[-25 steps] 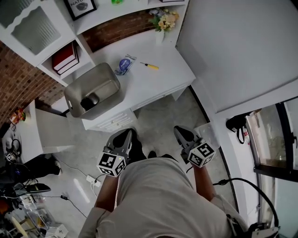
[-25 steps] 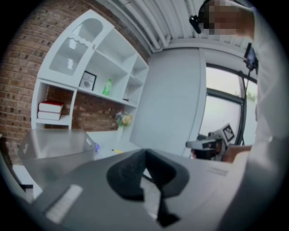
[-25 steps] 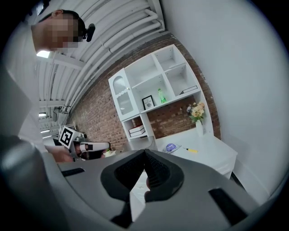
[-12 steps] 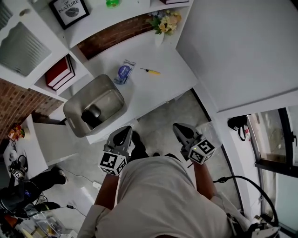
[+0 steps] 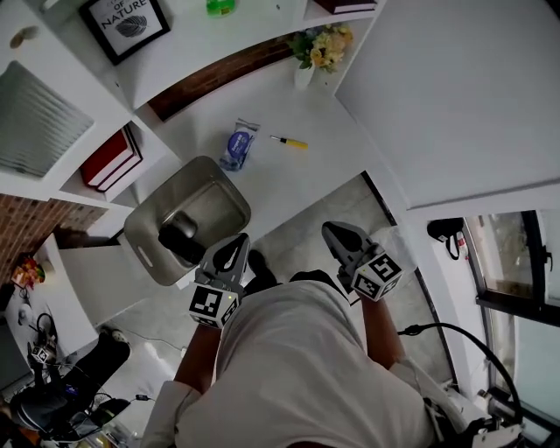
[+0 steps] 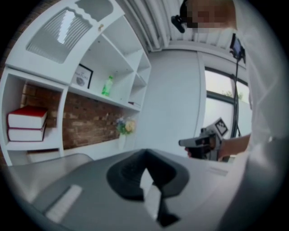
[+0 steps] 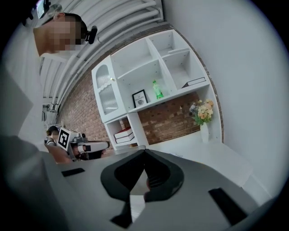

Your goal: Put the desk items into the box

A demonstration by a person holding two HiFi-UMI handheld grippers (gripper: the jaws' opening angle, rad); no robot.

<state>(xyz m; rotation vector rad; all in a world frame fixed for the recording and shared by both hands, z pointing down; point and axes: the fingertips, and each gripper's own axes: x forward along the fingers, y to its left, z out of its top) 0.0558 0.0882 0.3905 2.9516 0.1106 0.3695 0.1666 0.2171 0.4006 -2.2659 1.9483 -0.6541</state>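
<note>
The left gripper (image 5: 234,245) and right gripper (image 5: 335,234) hover short of the table (image 5: 328,162), jaws pressed together, empty. The blue packet (image 5: 237,144) and yellow-handled tool (image 5: 290,142) lie beyond the box (image 5: 213,199). Likely next: reach in and spread the jaws over one.

matt metal box (image 5: 214,203), brick wall (image 5: 219,74)

Head view: muted, a bit dim, low contrast. Daylight comes in from the window (image 5: 516,280) at right. Desk (image 5: 341,149) evenly lit, soft shadow under the shelf (image 5: 245,26), dull sheen on the box (image 5: 144,232). Both gripper views: heavy fisheye, black vignette corners, shelf lines bowed. Left gripper view soft all over, window washed out, near foreground blurred. Right gripper view sharper, brighter.
</note>
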